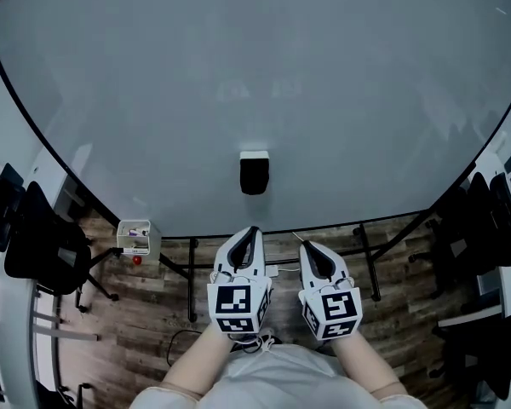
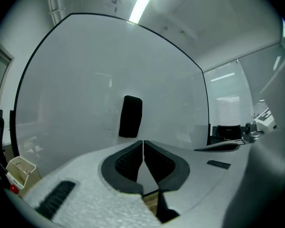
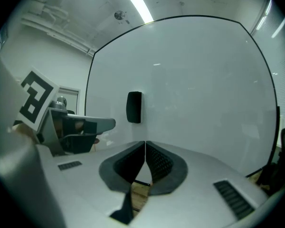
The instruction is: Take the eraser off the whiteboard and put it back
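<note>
We hold the left claw (image 1: pixel 252 230) and the right claw (image 1: pixel 305 247) side by side, each pinched together with nothing between its jaws. The black eraser (image 1: pixel 254 174) sits upright on the whiteboard (image 1: pixel 238 75), low and near its middle, ahead of both claws and apart from them.

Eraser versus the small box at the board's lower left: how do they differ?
The eraser is mostly black and sits on the whiteboard face, low near centre; the box is white and hangs at the lower-left edge. The eraser looks solid; the box is open-topped, holding small items. Both are small and sit low at the board.
</note>
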A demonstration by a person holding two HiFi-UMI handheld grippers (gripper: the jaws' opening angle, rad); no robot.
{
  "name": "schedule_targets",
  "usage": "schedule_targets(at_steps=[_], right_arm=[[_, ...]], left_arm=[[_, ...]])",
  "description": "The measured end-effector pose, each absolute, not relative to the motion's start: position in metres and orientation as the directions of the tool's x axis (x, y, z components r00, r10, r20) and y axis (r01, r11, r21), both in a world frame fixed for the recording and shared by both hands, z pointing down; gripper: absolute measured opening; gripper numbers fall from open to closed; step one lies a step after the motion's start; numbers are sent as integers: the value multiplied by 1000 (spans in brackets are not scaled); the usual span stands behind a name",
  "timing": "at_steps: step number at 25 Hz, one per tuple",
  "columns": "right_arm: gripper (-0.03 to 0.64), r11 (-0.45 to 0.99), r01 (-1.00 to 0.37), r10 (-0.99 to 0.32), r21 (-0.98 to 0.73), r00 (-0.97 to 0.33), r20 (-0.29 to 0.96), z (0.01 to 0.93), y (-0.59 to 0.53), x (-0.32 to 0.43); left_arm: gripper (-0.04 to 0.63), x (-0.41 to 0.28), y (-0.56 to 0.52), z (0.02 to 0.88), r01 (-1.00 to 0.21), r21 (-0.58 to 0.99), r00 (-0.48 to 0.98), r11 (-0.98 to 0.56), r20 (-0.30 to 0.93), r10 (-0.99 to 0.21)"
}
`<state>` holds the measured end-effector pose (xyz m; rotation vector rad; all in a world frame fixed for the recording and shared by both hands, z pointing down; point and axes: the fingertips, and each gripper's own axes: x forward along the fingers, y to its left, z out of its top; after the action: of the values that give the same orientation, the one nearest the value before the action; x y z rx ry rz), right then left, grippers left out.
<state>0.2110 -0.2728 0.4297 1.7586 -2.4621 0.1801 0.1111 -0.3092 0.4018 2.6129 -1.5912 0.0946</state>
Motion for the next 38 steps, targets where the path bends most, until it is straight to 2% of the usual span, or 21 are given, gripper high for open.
schedule_targets(at_steps=[3,4,5,6,11,15,27,38], right_arm=[[28,324,-946,-934,-30,-324,150,426,-287,210],[28,323,-946,-934,-28,-324,149,425,-291,209],[28,321,-947,-935,-27,-322,149,425,-294,209],[28,317,-948,-936,-26,-318,150,426,-298,210],[28,302,-953,-939,-27,-303,163,429,-312,213],[28,277,-961,-943,-16,-275,187,434,-325,222],[28,215,-976,-957,-26,-216,193,434,-345,246],[28,187,-982,-965,7,-182,187,433,-340,255]], left_arm=[[22,112,-328,389,-897,19,442,-442,66,-895],[55,114,-333,386,-896,16,445,-445,60,-894],[132,115,-339,383,-893,12,451,-451,55,-891],[170,117,-344,379,-891,7,453,-454,48,-890],[258,115,-370,362,-913,-30,408,-407,-6,-913],[289,124,-388,359,-911,-38,412,-411,-21,-911],[290,121,-414,364,-943,-52,331,-329,-14,-944],[248,119,-413,365,-941,-70,332,-332,7,-943]])
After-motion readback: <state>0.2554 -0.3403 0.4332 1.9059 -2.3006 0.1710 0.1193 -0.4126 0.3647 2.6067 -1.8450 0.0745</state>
